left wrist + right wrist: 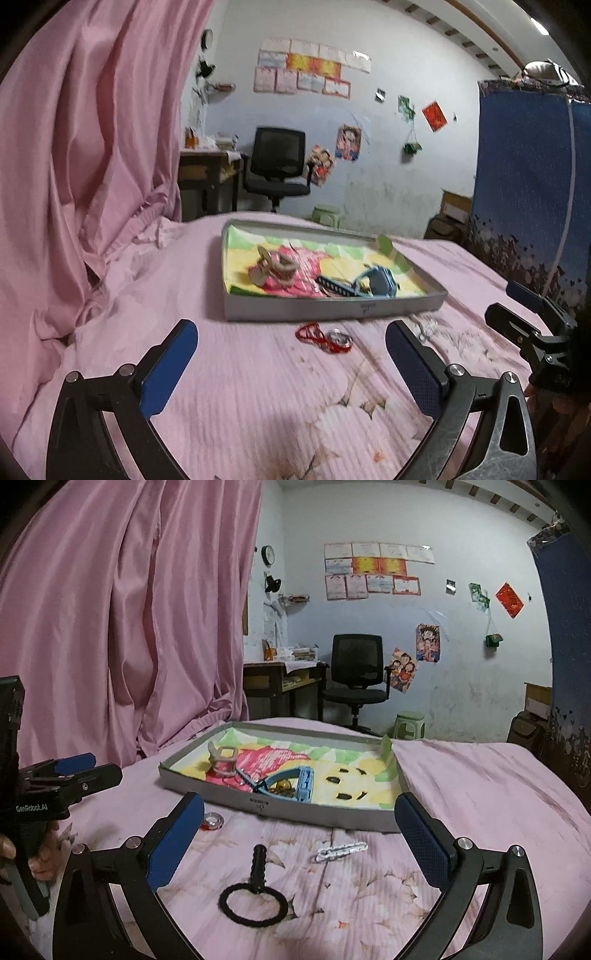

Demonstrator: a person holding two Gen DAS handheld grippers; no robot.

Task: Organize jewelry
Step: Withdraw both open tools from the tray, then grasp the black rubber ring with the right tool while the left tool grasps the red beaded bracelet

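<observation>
A shallow grey box (332, 308) (236, 800) with a colourful lining lies on the pink bed. It holds a beige hair claw (273, 271) (221, 760) and a blue watch (373, 284) (303, 782). In front of the box lie a red string bracelet (321, 336) and a small round ring piece (212, 819). A black hair tie (255, 897) and a white chain (341, 851) lie before my right gripper (299, 834). Both grippers are open and empty. My left gripper (291, 354) is just short of the red bracelet.
A pink curtain (85, 147) hangs at the left, close to the bed. A desk and black office chair (356, 675) stand beyond the bed's far edge. A blue wardrobe (532, 192) is at the right. The other gripper shows at each view's side (532, 321) (70, 775).
</observation>
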